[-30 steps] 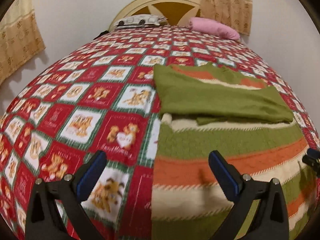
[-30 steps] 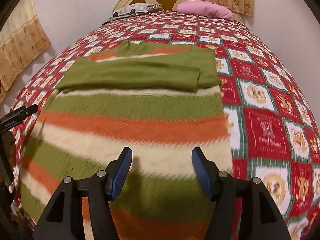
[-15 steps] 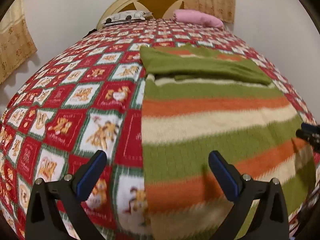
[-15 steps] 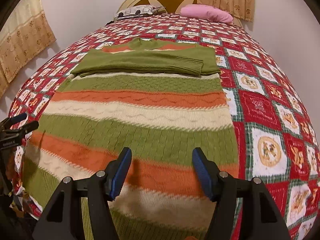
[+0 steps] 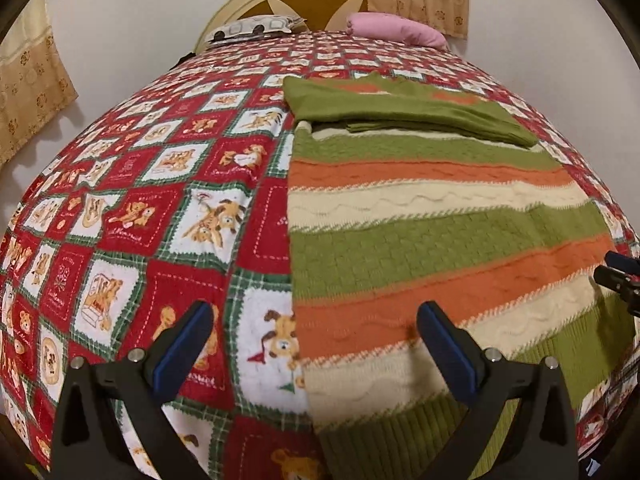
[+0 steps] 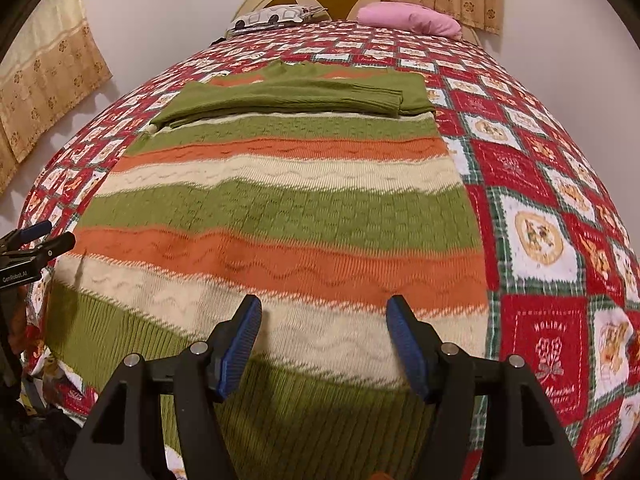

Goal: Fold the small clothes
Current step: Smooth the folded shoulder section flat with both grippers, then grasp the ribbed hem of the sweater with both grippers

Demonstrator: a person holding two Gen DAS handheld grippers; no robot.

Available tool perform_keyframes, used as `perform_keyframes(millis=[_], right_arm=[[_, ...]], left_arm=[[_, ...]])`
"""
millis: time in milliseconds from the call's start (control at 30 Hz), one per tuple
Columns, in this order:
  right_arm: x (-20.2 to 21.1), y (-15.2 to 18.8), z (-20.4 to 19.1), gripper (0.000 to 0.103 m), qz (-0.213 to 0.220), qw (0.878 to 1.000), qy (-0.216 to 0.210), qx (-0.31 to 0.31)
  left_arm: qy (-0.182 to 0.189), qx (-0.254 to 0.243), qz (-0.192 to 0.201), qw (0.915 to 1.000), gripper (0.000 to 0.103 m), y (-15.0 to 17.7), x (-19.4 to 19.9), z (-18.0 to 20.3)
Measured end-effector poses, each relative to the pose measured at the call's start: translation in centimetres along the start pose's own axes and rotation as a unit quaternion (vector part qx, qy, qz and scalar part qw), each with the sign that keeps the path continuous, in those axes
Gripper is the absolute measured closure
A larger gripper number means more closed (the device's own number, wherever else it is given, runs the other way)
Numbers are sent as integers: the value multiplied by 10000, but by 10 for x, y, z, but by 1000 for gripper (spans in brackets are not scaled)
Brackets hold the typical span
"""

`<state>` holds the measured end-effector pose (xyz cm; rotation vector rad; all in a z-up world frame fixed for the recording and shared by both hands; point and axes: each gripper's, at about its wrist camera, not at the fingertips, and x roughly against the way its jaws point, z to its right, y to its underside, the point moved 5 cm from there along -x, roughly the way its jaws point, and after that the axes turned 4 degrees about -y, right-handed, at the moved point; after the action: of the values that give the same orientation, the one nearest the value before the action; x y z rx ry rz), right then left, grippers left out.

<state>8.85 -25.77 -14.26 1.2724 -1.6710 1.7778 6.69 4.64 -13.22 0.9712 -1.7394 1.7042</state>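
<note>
Striped knit sweater (image 6: 276, 216) on teddy-print quilt (image 5: 132, 208), pink pillow (image 6: 408, 18) beyond

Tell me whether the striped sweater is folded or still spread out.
Partly folded: the striped sweater has its green sleeves folded across the chest, while its body lies flat down to the ribbed hem.
</note>
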Motion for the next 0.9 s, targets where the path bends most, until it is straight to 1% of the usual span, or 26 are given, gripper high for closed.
perform_keyframes(millis=[233,300,367,500,567,767,900], right_arm=[[5,13,-8,35,52,10000,-12,6],[6,15,-9,35,84,10000,-2,-14],[7,18,-9,34,125,9999,-2,-52],[9,23,-9,29,198,9998,-1,-65],[9,24,-10,29,214,9998,46,-14],[10,27,-11,28,265,9996,46,16],[11,28,-11,28,303,9995,15,25]], left_arm=[[89,4,-137,9999,0,14,3,3],[107,-3,-178,9998,4,16,3,5],[133,3,-188,9997,4,19,4,7],[168,-67,-263,9995,7,24,5,13],[186,-80,-304,9993,7,27,4,14],[205,-106,-391,9990,13,33,6,18],[260,-88,-454,9986,20,38,7,20]])
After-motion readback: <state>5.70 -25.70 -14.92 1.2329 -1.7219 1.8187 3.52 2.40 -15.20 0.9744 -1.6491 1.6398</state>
